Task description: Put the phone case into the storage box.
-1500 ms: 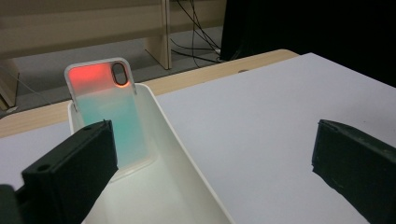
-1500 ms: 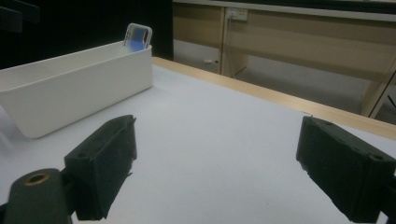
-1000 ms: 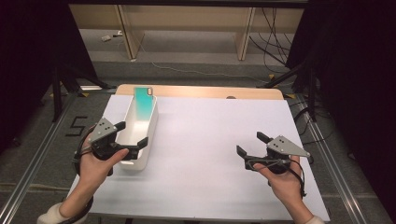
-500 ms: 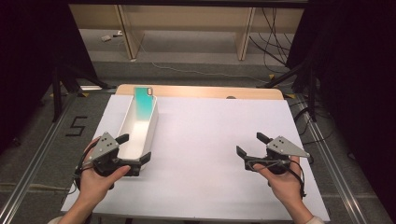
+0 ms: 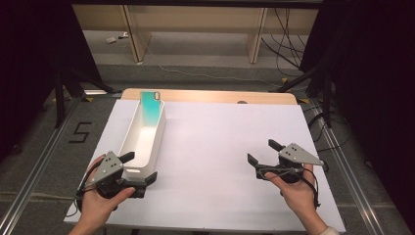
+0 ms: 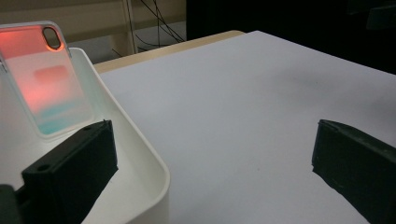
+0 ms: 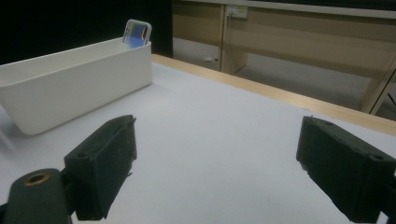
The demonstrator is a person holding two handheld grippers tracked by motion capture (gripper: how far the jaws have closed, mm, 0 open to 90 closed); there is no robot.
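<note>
Left tongs (image 5: pixel 140 170) and right tongs (image 5: pixel 262 152) both released, beside a smooth oblong white plastic bin (image 5: pixel 145 139) with a glossy phone case (image 5: pixel 150 107)

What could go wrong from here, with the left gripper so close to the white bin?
1. The left gripper is open, its jaws either side of the near end of the white bin; closing or pushing there may slide or tip the bin.
2. The phone case leans upright against the bin's far end; a jolt may topple it.
3. The right gripper is open, well away from the bin, so it can't steady it.
</note>
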